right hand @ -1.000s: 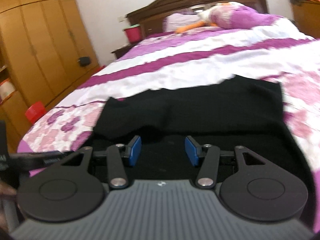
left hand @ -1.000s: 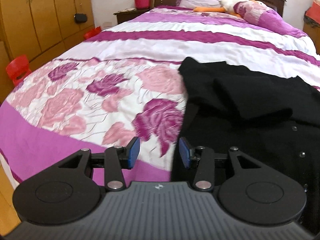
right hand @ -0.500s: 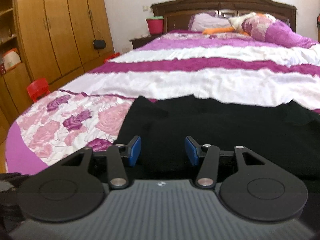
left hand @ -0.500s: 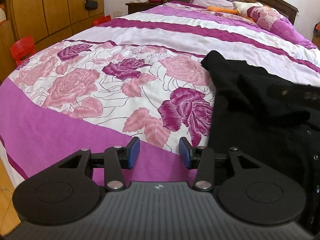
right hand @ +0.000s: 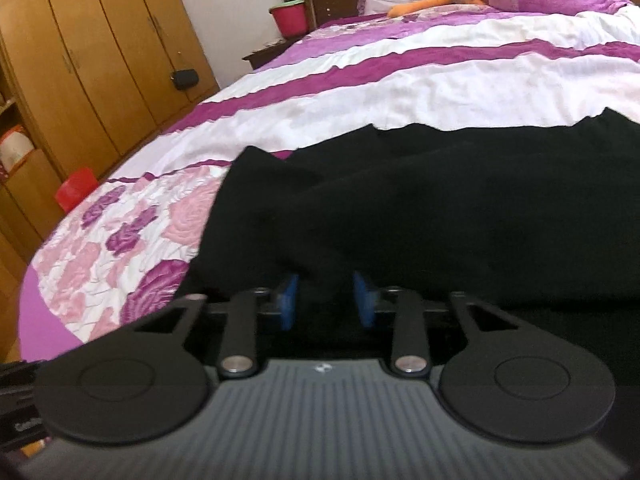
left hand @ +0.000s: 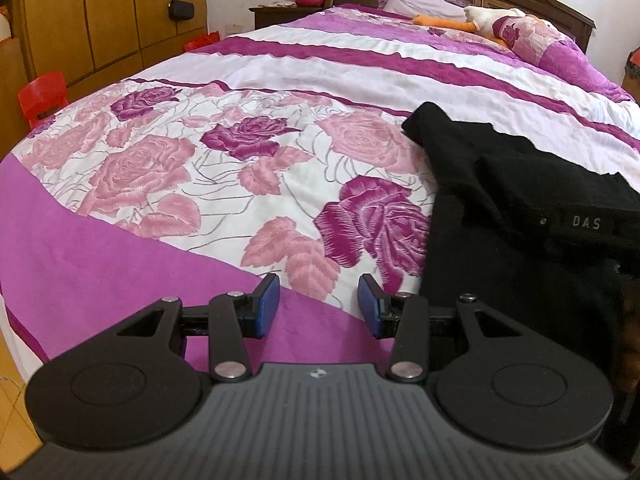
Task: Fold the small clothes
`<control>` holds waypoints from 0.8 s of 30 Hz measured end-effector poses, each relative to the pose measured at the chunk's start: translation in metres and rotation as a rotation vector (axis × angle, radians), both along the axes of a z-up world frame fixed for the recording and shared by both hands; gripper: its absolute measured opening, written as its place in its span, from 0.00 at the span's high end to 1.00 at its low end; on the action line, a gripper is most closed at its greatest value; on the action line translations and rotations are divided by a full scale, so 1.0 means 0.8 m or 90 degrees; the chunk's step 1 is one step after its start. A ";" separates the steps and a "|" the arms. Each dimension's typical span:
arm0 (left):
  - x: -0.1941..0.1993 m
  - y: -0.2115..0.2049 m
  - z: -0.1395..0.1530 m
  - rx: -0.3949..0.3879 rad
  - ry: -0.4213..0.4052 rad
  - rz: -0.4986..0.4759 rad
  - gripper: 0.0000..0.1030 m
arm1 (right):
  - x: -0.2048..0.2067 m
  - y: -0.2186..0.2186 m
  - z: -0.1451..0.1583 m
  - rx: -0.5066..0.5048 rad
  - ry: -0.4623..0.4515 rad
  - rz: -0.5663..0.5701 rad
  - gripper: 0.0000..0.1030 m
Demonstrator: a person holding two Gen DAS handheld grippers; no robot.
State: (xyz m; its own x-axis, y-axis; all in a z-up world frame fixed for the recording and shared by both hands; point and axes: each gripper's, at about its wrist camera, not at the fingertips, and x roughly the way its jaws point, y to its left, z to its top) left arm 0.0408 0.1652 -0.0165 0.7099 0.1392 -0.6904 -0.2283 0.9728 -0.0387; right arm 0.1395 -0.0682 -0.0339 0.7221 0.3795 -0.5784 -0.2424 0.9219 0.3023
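1. Left wrist view: the left gripper (left hand: 319, 306) hangs over the near edge of the bed (left hand: 120, 248) with its jaws wide and nothing between the blue pads (left hand: 267, 305). The black garment (left hand: 500, 200) lies on the bedspread off to its right, one corner pointing up toward the headboard and a flap already laid over the body. The dark bar lettered "DAS" (left hand: 586, 223) across the cloth looks like part of the other tool (I cannot make out more of it).

2. Right wrist view: the right gripper (right hand: 326, 300) sits low over the black garment (right hand: 440, 208), jaws wide, with a ridge of cloth rising between the pads (right hand: 289, 300). The fingers do not appear to press it, so I judge this as lining up on a fold, not a grip. The picture is blurred here.

3. Step in hand, as I read it: mid-fold, with the right side seeking its hold.

4. Next move calls for pinching that ridge firmly, and bringing the left tool across to the near left edge so both lift evenly.
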 end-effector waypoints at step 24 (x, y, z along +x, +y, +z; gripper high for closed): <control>0.026 -0.086 0.036 -0.013 -0.040 -0.086 0.52 | -0.032 -0.203 0.065 0.068 -0.063 -0.166 0.92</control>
State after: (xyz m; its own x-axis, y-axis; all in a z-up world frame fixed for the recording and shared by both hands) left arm 0.0615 0.0965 0.0123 0.7634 0.0251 -0.6454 -0.0913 0.9934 -0.0694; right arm 0.1137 -0.2306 0.0178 0.8542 0.2284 -0.4671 -0.0345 0.9213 0.3874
